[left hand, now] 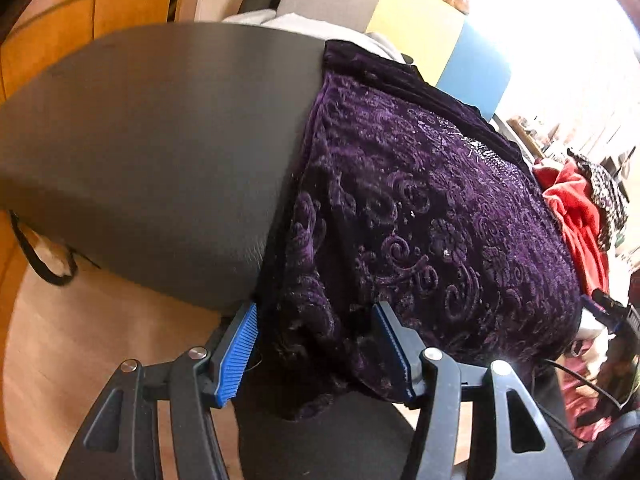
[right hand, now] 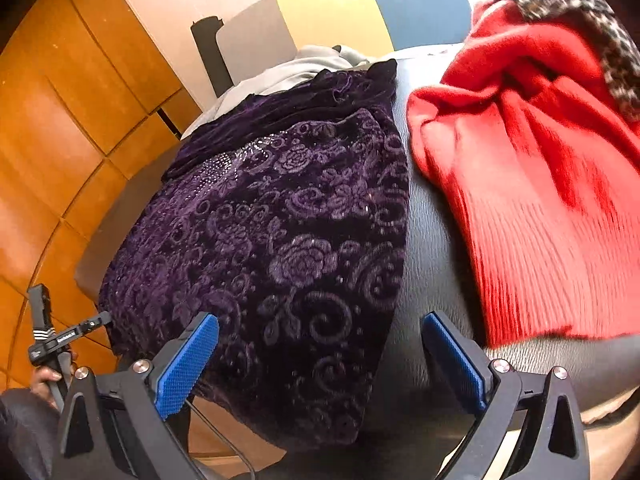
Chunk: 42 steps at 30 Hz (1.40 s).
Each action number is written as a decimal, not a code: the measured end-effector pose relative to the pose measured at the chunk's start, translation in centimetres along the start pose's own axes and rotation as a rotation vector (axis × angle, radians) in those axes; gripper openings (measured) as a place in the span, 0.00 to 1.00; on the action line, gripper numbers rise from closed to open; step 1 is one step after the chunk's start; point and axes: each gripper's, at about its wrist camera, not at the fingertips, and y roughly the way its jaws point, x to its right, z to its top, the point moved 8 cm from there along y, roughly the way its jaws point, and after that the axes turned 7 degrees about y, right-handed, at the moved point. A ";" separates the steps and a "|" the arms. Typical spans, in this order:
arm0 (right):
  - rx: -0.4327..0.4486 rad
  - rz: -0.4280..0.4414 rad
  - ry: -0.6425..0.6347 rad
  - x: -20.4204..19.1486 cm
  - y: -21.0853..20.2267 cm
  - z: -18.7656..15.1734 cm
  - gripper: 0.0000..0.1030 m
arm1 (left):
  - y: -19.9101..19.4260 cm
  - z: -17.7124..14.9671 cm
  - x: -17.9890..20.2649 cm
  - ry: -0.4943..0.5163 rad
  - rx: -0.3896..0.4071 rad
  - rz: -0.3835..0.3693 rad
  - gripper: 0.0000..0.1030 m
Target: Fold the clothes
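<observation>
- The left gripper [left hand: 314, 346] has its jaws apart, straddling the near left corner of the purple velvet garment [left hand: 420, 220]; the cloth hangs between the blue pads [left hand: 236, 356], but I judge it is not pinched.
- The right gripper [right hand: 320, 360] is also spread wide, with the garment's near right corner between its jaws and nothing clamped.
- The purple velvet garment [right hand: 280, 232] lies flat on the dark table [left hand: 160, 140], its near hem drooping over the table's front edge towards both claws and its long axis running away from them.
- Both hands sit about equally near that hem, one at each corner, so the likely next move is to close on the corners and carry them away over the garment.
- Right of the garment lies a red knit [right hand: 540, 180], apart from it.
- Beyond the garment's far edge, a grey cloth [right hand: 288, 72] shows.
</observation>
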 end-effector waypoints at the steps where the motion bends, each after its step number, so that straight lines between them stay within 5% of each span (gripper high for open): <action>1: 0.003 0.021 0.028 0.2 -0.2 -0.1 1.00 | 0.1 -0.1 0.1 -0.012 -0.004 -0.013 0.57; 7: -0.013 0.397 0.392 2.2 -1.3 -1.0 1.00 | 0.4 -0.3 0.4 -0.133 -0.024 -0.155 0.56; 13: -0.010 0.537 0.436 2.3 -1.5 -2.1 1.00 | 0.4 -0.5 1.6 -0.107 -0.069 -0.286 0.41; 18: -0.076 0.486 0.352 1.3 -1.3 -2.9 0.89 | 2.0 -1.4 2.8 -0.043 -0.143 -0.274 0.41; 25: -0.247 0.363 0.191 -0.6 0.6 -6.8 0.87 | 3.7 -1.3 3.9 -0.030 -0.195 -0.276 0.42; 32: -0.334 0.234 0.278 1.4 4.4 -8.5 0.87 | 3.8 -1.2 4.0 -0.050 -0.189 -0.258 0.42; 33: -0.357 0.208 0.298 1.8 4.9 -8.8 0.78 | 3.9 -1.2 4.1 -0.056 -0.187 -0.258 0.42; 36: -0.350 0.214 0.312 1.7 4.6 -8.8 0.67 | 4.1 -1.2 4.0 -0.070 -0.184 -0.264 0.43; 40: -0.418 0.223 0.289 0.8 5.1 -10.8 0.67 | 4.0 -1.5 3.4 -0.083 -0.185 -0.276 0.44; 41: -0.395 0.218 0.305 0.9 4.9 -10.8 0.55 | 3.8 -1.7 3.3 -0.075 -0.186 -0.275 0.44; 42: -0.373 0.214 0.321 1.1 4.8 -10.8 0.17 | 3.6 -1.7 3.3 -0.063 -0.187 -0.273 0.44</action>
